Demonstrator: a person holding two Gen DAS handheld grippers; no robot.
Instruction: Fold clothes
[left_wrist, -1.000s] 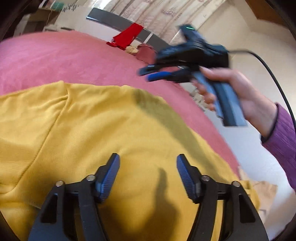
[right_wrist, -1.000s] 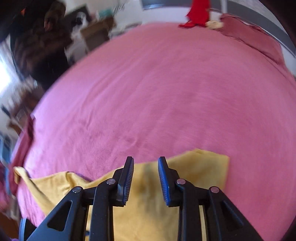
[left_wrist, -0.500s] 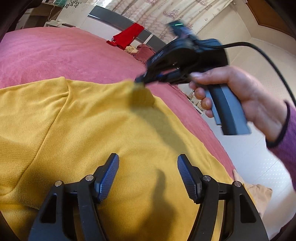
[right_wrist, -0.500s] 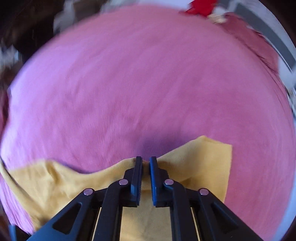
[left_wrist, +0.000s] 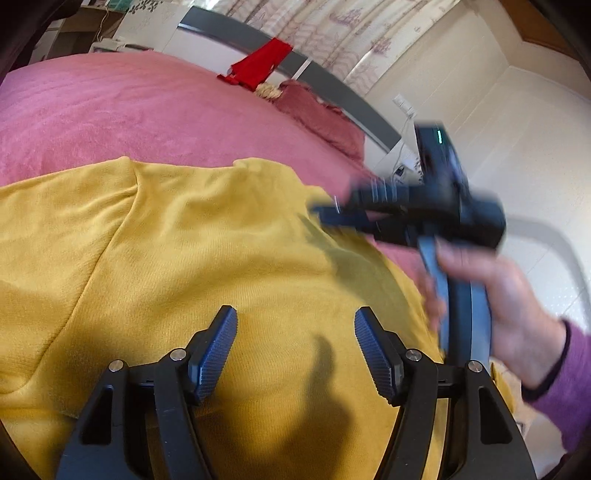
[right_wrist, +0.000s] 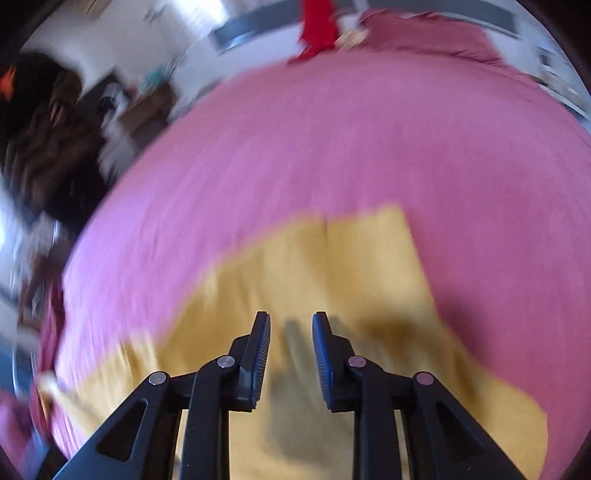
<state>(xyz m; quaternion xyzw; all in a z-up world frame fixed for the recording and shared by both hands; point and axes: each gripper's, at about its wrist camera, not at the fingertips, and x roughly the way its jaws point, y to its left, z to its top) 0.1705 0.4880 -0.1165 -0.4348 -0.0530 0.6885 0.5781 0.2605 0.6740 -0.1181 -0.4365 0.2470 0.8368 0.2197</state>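
Yellow sweater (left_wrist: 221, 258) lies spread on the pink bed (left_wrist: 92, 110). Our left claw (left_wrist: 295, 350) hovers over its middle, jaws wide, holding nothing. Our right claw (right_wrist: 290, 354) sits above the sweater's right part, jaws parted and empty, nearer the far hem corner, which lies ahead of it.

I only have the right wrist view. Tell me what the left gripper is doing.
Observer: The left gripper is open, above the yellow garment, holding nothing.
Operator: Give me the right gripper from that side.
Observer: The right gripper, blurred, points at the garment's right edge; a hand in a purple sleeve grips its handle.
Operator: Report what lies beyond the garment.
Observer: Pink bedspread, then a red cloth draped over the grey bed rail.
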